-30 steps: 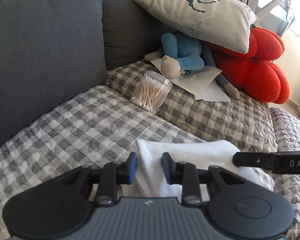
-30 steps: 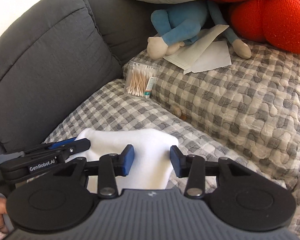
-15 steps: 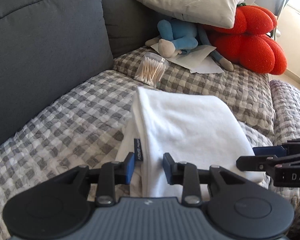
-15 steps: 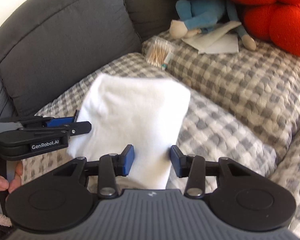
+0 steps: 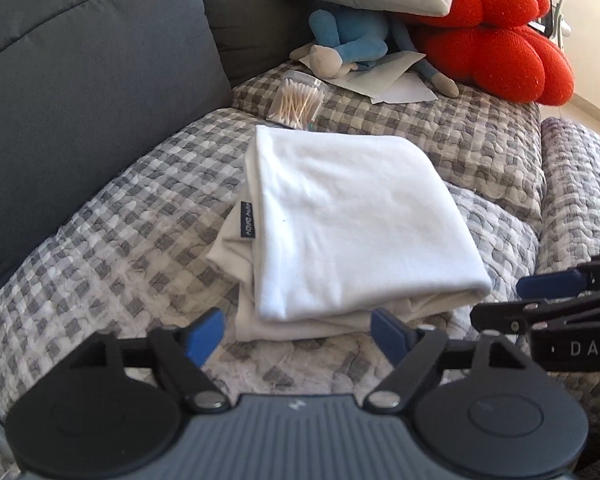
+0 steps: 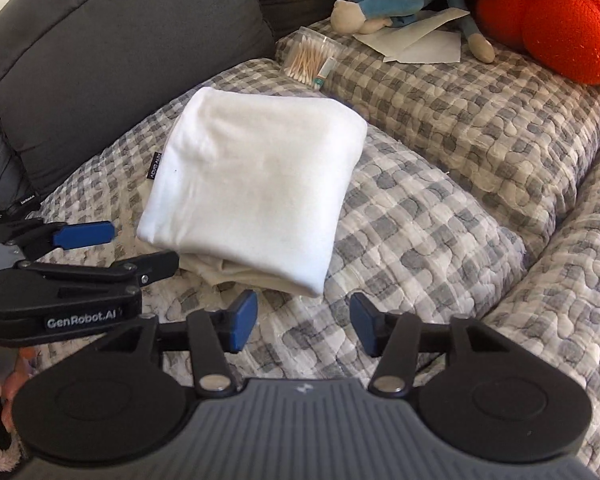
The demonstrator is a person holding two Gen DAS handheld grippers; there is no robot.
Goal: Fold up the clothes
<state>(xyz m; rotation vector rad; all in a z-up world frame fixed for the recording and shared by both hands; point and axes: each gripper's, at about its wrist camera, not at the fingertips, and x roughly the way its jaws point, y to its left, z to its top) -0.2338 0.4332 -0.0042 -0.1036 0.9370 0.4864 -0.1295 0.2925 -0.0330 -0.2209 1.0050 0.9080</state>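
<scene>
A white garment (image 5: 352, 224) lies folded into a thick rectangle on the grey checked sofa cover (image 5: 112, 256), a dark label showing at its left edge. In the left wrist view my left gripper (image 5: 300, 336) sits just short of the garment's near edge. Its jaws are opening, wide apart, with nothing pressed between them. The right wrist view shows the same white garment (image 6: 256, 184). My right gripper (image 6: 304, 326) is pulled back from its near corner, jaws opening and empty. Each gripper appears at the side of the other's view.
A clear tub of cotton swabs (image 5: 300, 100) lies just behind the garment. Farther back are a blue plush toy (image 5: 352, 40) on white papers, a red plush cushion (image 5: 500, 44) and a pale pillow. Dark grey sofa backrest (image 5: 80, 80) rises on the left.
Both grippers have let go of the garment and drawn back toward me. Their jaws have widened. The garment now lies whole on the cover, no longer between the fingers.
</scene>
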